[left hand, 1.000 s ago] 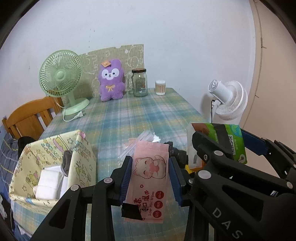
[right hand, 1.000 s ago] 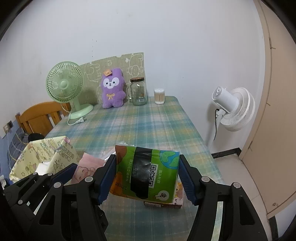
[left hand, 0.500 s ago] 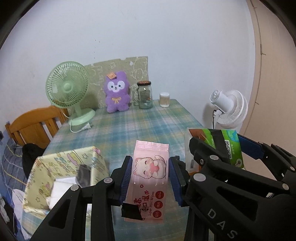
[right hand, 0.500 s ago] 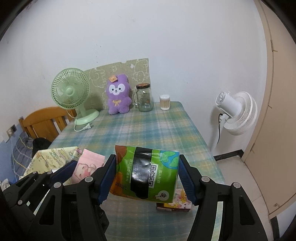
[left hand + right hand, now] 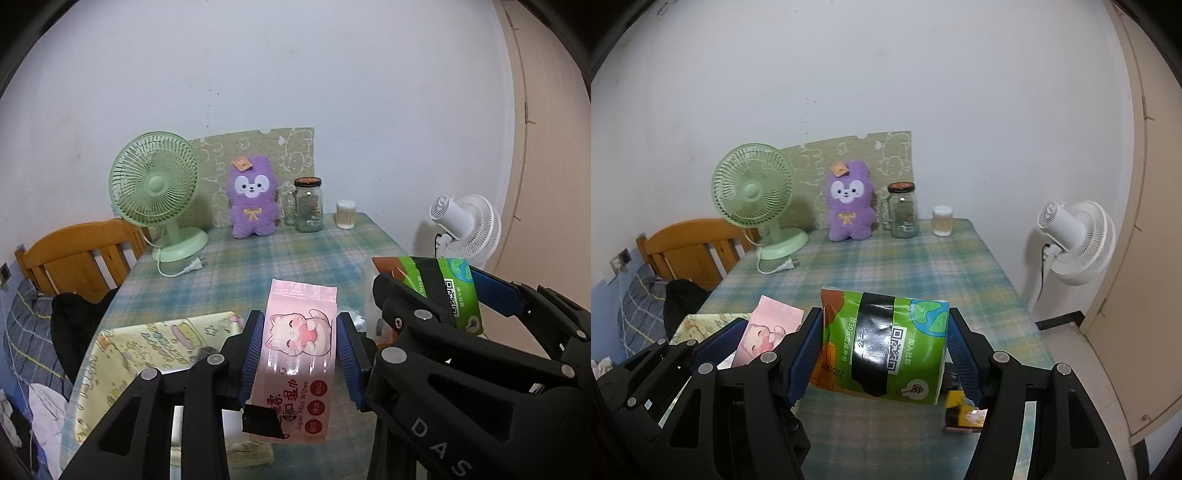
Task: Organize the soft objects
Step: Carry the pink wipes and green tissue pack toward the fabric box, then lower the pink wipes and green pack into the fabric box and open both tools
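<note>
Left wrist view: the yellow fabric bin is my landmark, sitting at the near left corner of the plaid table. My left gripper is narrowly set and clamped on the pink wipes pack, both blue pads pressed against its long edges. The pack's long axis runs straight ahead, along the fingers, toward the far wall. It hangs clear of the table, just right of the bin and a little above its rim.

Farther right of the bin, my right gripper stands about half spread and grips the green tissue pack by its two short ends. That pack lies crosswise, its long axis spanning the gap between the fingers. It too is held in the air, well right of the bin, with the left gripper and the pink pack between it and the opening.

My judgement: the left hand is nearer the bin and has the shorter path, a small swing to the left and down. The right hand would have to cross behind or wait.
</note>
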The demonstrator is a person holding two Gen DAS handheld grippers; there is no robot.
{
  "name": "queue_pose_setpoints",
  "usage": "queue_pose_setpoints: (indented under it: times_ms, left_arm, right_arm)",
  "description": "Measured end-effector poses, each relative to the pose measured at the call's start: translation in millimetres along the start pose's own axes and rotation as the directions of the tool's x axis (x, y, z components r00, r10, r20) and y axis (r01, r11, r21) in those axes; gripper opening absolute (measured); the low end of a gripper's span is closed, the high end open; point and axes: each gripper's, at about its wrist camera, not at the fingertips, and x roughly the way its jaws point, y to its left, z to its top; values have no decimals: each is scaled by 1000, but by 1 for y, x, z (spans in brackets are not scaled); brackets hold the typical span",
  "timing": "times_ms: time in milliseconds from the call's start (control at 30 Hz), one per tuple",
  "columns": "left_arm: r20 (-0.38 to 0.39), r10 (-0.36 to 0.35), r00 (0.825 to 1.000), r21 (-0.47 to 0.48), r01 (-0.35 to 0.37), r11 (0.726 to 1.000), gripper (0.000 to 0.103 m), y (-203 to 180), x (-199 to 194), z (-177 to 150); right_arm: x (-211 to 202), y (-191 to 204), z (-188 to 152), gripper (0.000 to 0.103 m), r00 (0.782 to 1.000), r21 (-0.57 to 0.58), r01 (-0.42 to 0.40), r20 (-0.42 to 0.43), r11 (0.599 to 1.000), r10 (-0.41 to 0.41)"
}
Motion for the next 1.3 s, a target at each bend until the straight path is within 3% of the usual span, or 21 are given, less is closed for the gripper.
queue_pose_setpoints:
  times_ms: [667, 1033, 1300]
  left_arm:
    - [14, 39, 999, -22, -38, 999, 41, 68, 5, -3]
    - [-51, 72, 996, -77, -76, 994, 41, 106, 28, -17]
    - [-98, 97, 991, -53, -102, 993, 41, 126, 43, -27]
  right_arm:
    - [22, 71, 8, 68, 998, -40, -59, 7, 997, 59]
    - [50, 103, -1, 68, 994, -73, -97, -47, 993, 94]
    - [71, 121, -8, 68, 989, -84, -125, -93, 989, 117]
